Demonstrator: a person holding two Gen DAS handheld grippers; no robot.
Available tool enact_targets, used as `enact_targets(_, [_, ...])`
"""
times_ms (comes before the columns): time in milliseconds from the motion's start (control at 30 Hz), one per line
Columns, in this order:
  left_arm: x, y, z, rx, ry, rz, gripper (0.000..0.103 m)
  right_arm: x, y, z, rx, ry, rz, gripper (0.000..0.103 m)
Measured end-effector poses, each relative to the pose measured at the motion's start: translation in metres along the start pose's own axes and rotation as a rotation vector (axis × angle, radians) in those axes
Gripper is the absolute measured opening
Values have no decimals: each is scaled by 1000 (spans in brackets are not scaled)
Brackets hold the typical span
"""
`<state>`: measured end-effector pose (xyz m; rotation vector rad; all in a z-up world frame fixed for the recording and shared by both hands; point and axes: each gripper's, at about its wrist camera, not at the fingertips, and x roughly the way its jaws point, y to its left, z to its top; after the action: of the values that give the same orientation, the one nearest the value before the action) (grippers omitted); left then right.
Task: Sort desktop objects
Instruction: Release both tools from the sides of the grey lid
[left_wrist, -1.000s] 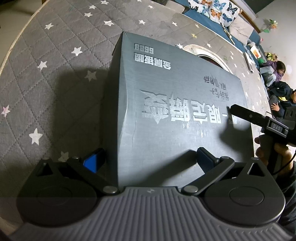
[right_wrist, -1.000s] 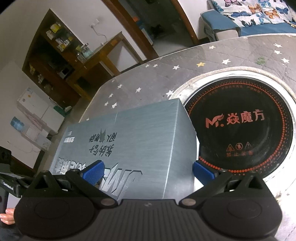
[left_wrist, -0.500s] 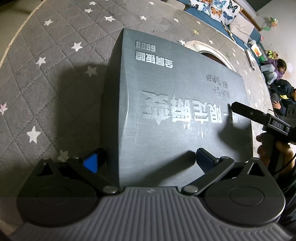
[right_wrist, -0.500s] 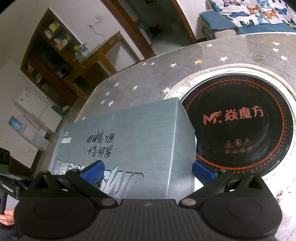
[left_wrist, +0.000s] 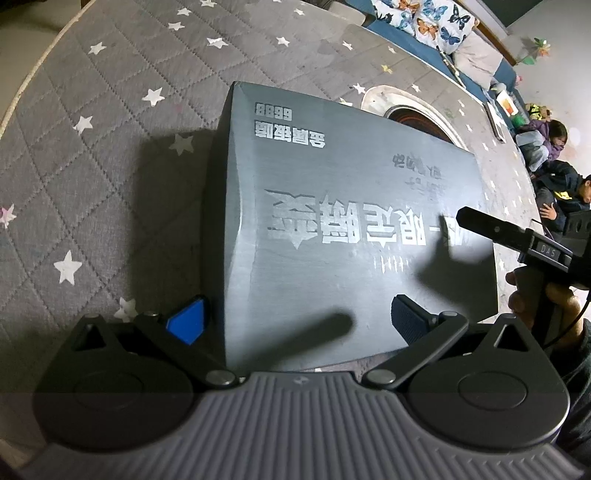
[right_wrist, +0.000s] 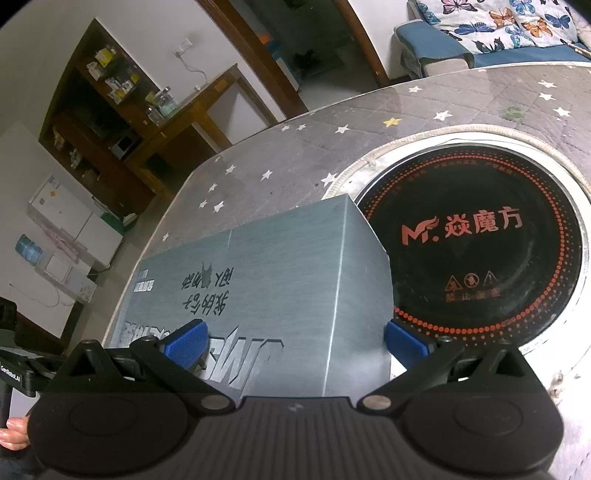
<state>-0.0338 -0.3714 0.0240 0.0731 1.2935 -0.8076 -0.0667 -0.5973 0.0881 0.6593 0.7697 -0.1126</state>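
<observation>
Straddling the grey rectangular cardboard box (left_wrist: 354, 229), my left gripper (left_wrist: 295, 321) sits spread at its left end. My right gripper (right_wrist: 295, 341) sits spread at the opposite end; the box's long axis runs between them.

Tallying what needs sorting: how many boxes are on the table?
1: a large grey cardboard box with silver lettering lies flat on the star-patterned quilted table cover, beside the round black cooktop. Others may be out of view.

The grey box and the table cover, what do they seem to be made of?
The box looks like printed cardboard with a brushed-metal finish: creased, folded edges and silver lettering. The table cover looks like quilted fabric: stitched diamond lines and printed stars, perhaps with a slightly glossy coating.
</observation>
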Motion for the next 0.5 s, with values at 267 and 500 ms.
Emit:
enact_targets(267, [20, -39, 13, 32, -59, 36, 103, -6, 1, -5, -32, -13, -12, 103])
enact_targets(500, [22, -49, 12, 36, -132, 64, 103, -17, 9, -13, -86, -39, -47, 103])
